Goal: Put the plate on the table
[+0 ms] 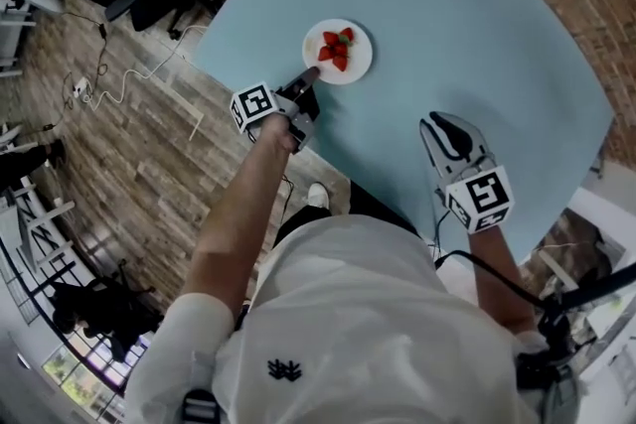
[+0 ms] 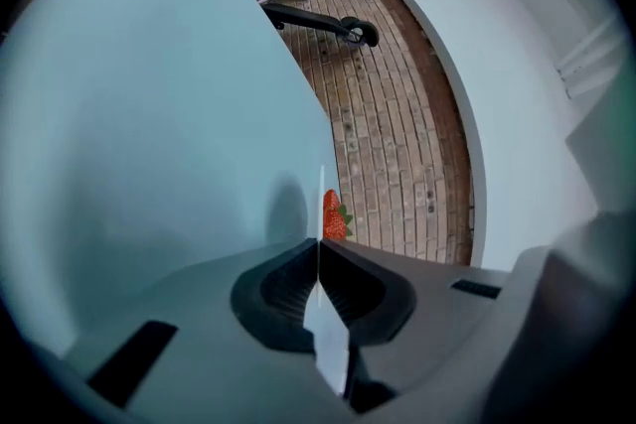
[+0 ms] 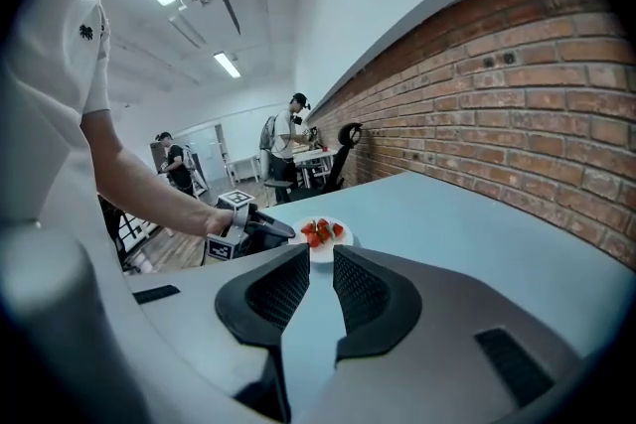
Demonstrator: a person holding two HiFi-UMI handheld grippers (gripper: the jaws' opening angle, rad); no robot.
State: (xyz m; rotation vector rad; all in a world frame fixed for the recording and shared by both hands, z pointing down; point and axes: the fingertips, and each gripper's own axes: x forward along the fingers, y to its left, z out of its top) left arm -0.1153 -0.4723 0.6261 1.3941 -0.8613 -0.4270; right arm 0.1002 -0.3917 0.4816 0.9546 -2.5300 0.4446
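The left hand-held gripper is clamped on the near rim of the round white plate. The plate sits on the light-blue tabletop and carries red strawberries. The right hand-held gripper hovers well apart from it, jaws parted and empty.

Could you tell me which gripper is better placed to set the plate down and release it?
Left. The left gripper is shut on the rim of the plate over the table; the right gripper is open, empty, well apart from it.
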